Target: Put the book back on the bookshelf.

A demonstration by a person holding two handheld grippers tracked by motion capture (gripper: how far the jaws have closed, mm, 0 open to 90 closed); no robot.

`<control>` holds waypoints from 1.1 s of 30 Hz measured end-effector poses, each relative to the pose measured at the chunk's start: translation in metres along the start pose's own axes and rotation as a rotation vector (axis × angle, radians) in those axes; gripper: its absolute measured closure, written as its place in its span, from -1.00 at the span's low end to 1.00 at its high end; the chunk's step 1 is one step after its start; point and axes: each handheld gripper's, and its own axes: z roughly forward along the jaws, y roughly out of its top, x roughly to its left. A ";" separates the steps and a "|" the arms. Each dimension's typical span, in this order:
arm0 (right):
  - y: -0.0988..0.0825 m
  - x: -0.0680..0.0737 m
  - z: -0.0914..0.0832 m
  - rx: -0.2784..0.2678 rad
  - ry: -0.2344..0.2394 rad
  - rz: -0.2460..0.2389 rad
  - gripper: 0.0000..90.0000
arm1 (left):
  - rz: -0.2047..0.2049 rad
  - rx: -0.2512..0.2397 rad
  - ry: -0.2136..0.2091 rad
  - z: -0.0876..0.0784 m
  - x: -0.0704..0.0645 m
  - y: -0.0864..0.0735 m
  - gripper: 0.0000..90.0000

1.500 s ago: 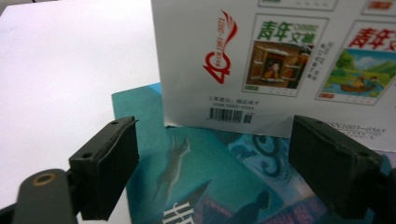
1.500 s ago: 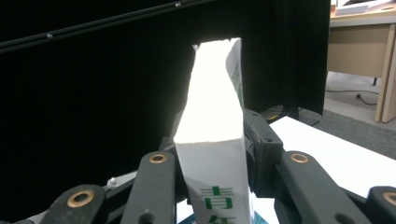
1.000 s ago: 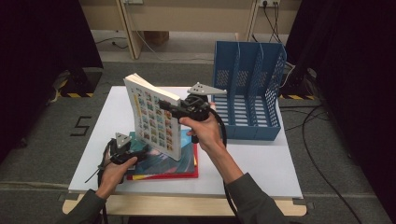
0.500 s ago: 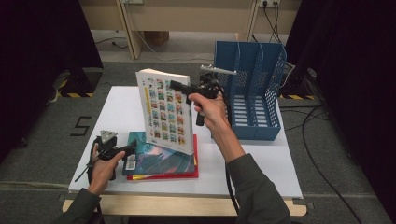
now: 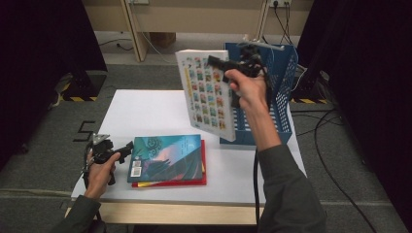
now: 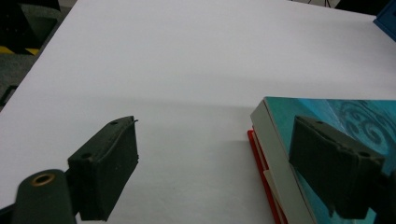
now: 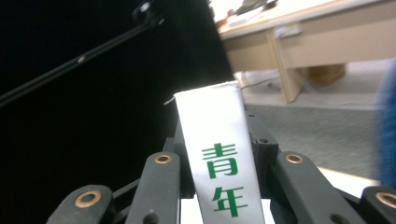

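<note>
Right hand-held gripper [image 5: 216, 61] clamps the white book [image 5: 206, 94] at upper centre; I'd keep it upright, lowering it squarely into the blue rack [image 5: 284, 77].

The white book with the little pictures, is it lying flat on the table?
No, the white book is held upright in the air by the right gripper.

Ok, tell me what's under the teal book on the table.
Under the teal book lies a red book, showing as an edge along its right and front sides. Whether anything lies between or beneath them is covered.
</note>
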 end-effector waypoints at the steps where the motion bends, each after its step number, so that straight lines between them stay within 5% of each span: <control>1: 0.005 -0.003 -0.006 -0.020 -0.015 0.007 0.59 | -0.009 -0.002 0.005 0.001 0.003 0.000 -0.67; 5: 0.028 -0.017 -0.030 -0.078 -0.074 0.036 0.59 | -0.051 0.010 0.023 0.004 0.013 0.000 -0.67; 13: 0.061 -0.035 -0.058 -0.156 -0.227 0.036 0.58 | 0.041 0.045 0.068 0.009 0.011 -0.002 -0.67; 15: 0.065 -0.040 -0.058 -0.160 -0.256 0.045 0.58 | 0.083 0.049 0.097 0.010 0.010 -0.002 -0.67; 33: 0.066 -0.078 -0.021 -0.194 -0.313 0.130 0.58 | 0.101 0.118 0.100 0.019 0.016 -0.011 -0.66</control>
